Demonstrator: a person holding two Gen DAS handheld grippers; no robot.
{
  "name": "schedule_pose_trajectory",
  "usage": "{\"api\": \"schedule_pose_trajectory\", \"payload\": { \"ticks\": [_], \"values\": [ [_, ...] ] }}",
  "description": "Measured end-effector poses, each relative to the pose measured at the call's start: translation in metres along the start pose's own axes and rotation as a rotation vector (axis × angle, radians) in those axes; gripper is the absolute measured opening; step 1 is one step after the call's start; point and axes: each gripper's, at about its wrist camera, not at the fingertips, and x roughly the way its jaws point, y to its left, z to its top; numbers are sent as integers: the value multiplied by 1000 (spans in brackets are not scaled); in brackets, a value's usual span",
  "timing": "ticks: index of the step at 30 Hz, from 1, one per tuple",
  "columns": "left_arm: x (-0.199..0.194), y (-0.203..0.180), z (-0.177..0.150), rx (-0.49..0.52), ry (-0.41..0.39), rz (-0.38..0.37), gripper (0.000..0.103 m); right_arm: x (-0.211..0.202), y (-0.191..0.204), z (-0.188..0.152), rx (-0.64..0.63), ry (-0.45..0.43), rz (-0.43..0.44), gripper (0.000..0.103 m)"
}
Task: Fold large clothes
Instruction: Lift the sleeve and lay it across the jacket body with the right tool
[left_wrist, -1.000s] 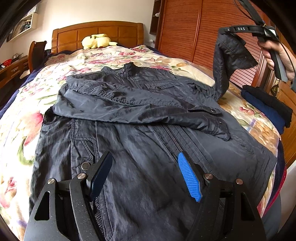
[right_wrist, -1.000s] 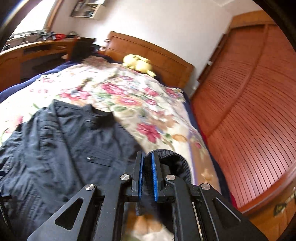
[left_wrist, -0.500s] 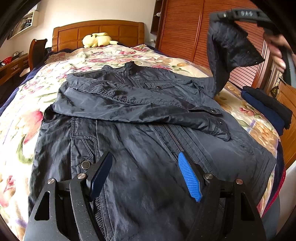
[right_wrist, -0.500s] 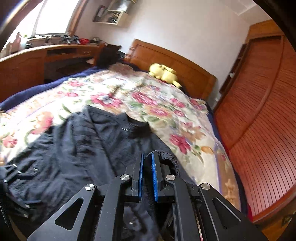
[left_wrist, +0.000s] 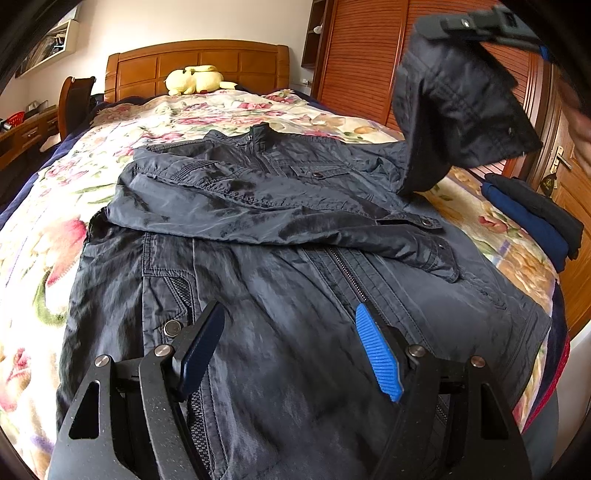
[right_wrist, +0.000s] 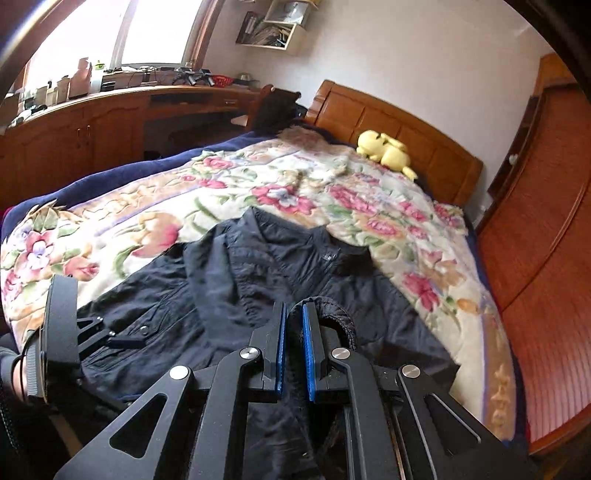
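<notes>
On the bed's floral quilt (left_wrist: 44, 236) the dark navy zip-front jacket (left_wrist: 280, 266) lies face up, one sleeve already folded across its chest. The right gripper (right_wrist: 294, 354) is clamped on the cuff of the other sleeve (left_wrist: 458, 110) and holds it raised over the jacket, probably to lay it across as well. The left gripper (left_wrist: 291, 347) hovers above the hem, fingers apart, holding nothing. A wooden headboard (left_wrist: 195, 62), yellow plush toy (left_wrist: 194, 79) and louvred wardrobe doors (left_wrist: 362, 55) surround the bed.
</notes>
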Motion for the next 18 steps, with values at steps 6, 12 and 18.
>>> {"api": "schedule_pose_trajectory", "payload": {
  "ticks": [6,12,18],
  "values": [
    [-1,0,0,0,-2,1,75,-7,0,-4,81,40,65,12],
    [-4,2,0,-5,-13,6,75,-17,7,-16,81,61,57,40],
    [-5,1,0,-4,-20,13,75,4,-7,-53,117,126,-5,45]
  ]
}}
